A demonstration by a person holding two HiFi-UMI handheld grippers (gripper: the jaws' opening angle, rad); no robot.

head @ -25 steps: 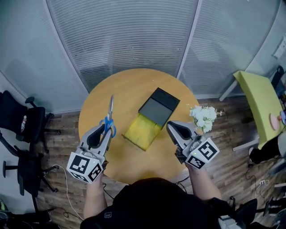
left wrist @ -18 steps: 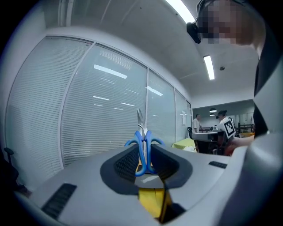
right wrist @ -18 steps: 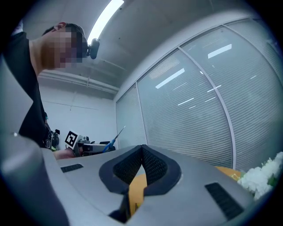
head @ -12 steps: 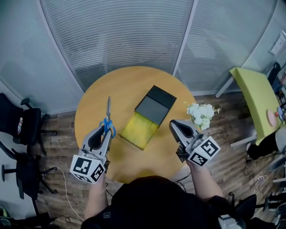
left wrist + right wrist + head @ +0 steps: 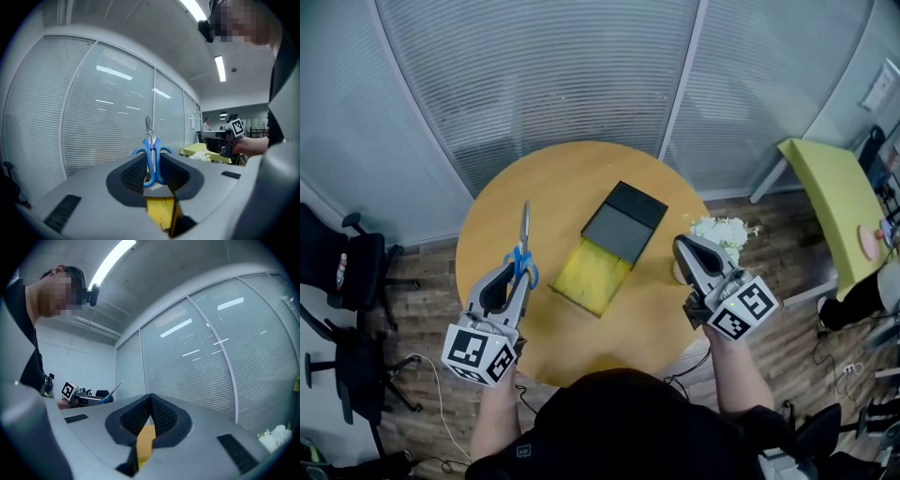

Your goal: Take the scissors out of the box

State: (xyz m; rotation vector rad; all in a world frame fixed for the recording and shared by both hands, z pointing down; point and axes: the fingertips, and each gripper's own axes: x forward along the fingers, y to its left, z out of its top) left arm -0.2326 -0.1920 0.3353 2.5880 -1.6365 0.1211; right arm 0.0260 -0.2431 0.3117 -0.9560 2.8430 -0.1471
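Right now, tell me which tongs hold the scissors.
The left tongs: they are shut on the blue handles of the scissors, blades pointing away from the person. The right tongs are shut on nothing.

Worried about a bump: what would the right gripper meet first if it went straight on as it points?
Nothing close, it seems. The right gripper has only the glass wall in front of it in its own view, so that likely comes first, though depth is unclear.

Scissors (image 5: 523, 251) in left gripper (image 5: 518, 269): glossy blue plastic handles, bright bare-metal blades. Gripper shell matt grey plastic; pads (image 5: 136, 171) black, ribbed. Box (image 5: 614, 246) to its right: matt black lid, yellow lining (material unclear). Table (image 5: 562, 178): smooth wood.
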